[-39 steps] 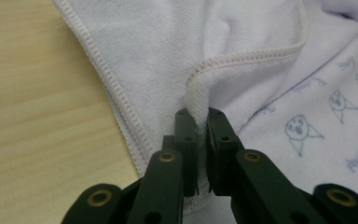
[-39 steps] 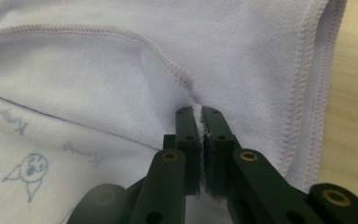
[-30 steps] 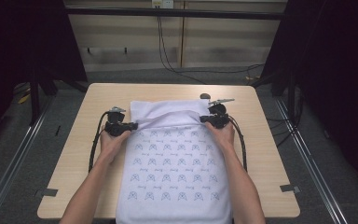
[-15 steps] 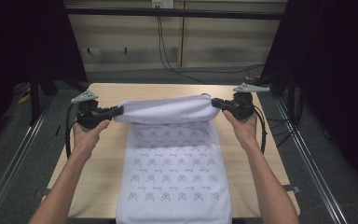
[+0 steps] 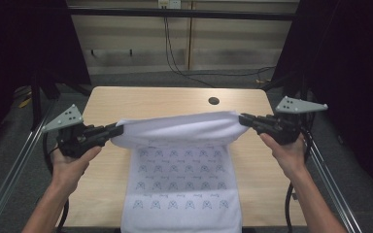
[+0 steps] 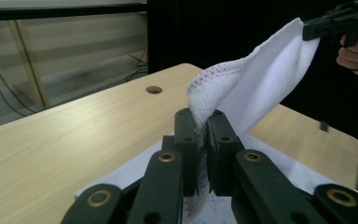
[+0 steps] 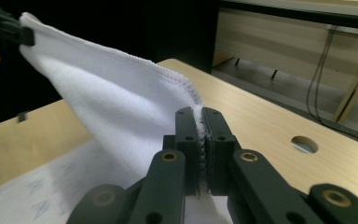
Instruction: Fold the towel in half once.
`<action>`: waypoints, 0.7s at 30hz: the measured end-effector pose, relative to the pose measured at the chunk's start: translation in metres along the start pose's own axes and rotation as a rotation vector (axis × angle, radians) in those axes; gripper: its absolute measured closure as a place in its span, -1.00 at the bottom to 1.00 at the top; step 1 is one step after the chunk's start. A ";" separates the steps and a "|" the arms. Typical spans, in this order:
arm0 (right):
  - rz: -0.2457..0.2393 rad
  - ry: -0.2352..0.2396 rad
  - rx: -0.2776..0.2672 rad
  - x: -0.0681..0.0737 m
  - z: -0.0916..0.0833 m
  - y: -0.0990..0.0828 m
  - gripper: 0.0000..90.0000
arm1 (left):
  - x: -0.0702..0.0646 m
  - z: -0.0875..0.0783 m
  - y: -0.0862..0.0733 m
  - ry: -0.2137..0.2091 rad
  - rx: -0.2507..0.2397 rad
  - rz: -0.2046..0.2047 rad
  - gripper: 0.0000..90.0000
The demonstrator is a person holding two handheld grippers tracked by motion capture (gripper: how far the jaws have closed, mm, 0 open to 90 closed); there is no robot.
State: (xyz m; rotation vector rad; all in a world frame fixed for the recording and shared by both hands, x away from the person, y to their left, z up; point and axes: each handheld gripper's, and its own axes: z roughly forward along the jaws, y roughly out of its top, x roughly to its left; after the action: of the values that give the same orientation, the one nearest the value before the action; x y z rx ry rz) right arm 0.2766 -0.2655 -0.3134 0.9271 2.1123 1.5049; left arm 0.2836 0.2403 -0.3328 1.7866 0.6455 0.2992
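Observation:
A white towel (image 5: 179, 184) with a small blue print lies down the middle of the wooden table (image 5: 155, 99), its near end hanging over the front edge. Its far edge is lifted off the table and stretched between my grippers. My left gripper (image 5: 118, 130) is shut on the towel's left corner (image 6: 200, 112). My right gripper (image 5: 242, 119) is shut on the right corner (image 7: 197, 119). The plain white underside (image 5: 175, 128) of the raised part faces up. In the left gripper view the other gripper (image 6: 328, 23) holds the far corner at the upper right.
A round hole (image 5: 213, 101) sits in the tabletop at the back right. Cables (image 5: 184, 68) trail over the floor behind the table. Metal rails (image 5: 14, 160) run along both sides of the table, with dark curtains beyond.
Both grippers have lifted the towel's far edge, moved apart and drawn it toward the person, so the raised edge is now stretched wide above the printed part.

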 end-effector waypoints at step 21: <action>0.086 0.219 0.307 0.074 -0.030 -0.168 0.88 | -0.053 -0.009 -0.141 -0.208 0.303 -0.032 0.83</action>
State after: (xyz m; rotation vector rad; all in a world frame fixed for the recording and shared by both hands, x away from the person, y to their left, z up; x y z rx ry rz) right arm 0.1565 -0.2685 -0.4549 1.0071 2.5444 1.4016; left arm 0.1977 0.2449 -0.4570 2.0609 0.5931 -0.0102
